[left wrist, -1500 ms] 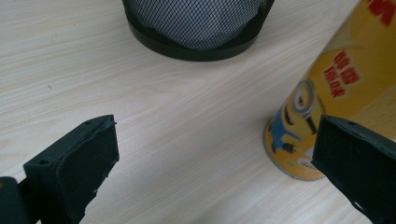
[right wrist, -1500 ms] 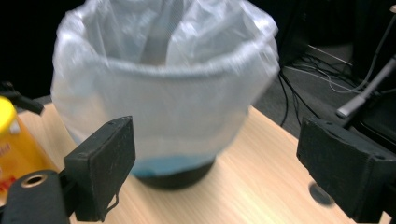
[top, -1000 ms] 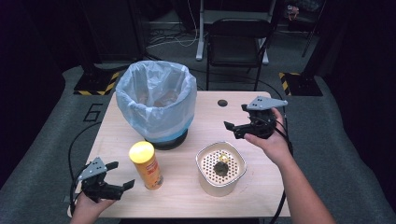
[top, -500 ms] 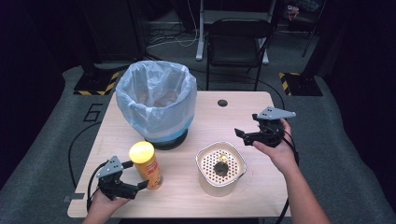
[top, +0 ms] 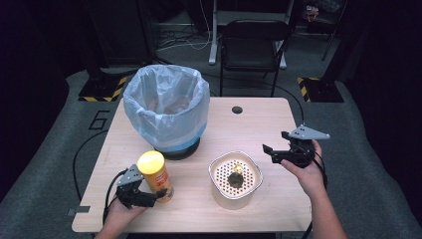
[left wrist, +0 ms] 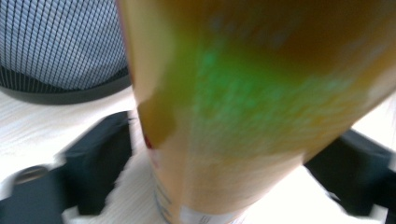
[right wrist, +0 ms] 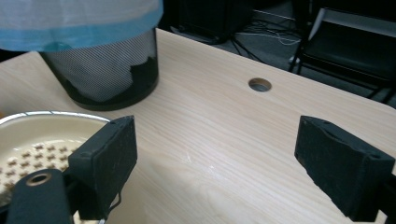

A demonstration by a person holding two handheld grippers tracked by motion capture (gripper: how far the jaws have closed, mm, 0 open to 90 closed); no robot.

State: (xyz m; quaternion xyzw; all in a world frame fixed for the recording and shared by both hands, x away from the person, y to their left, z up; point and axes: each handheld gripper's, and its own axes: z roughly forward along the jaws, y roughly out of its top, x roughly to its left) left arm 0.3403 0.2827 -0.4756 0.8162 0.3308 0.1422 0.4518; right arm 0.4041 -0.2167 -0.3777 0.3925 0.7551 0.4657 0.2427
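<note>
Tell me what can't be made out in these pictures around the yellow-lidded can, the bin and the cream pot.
- Yellow-lidded cylindrical can: label unreadable in the left gripper view, blurred and too close.
- Dark lump on the perforated insert of the cream pot: too small in the high view to identify.
- Mesh bin with a pale blue liner: contents veiled by the liner; its top is cut off in the right gripper view.

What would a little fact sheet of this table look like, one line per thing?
table: light wood, with a round hole
bin: black mesh, pale blue bag, far left
can: yellow lid, upright, near left
left gripper: jaws either side of the can, grip unclear
bowl: cream, perforated insert, dark lump inside
right gripper: jaws open, above the table right of the bowl
chair: black, behind the table
</note>
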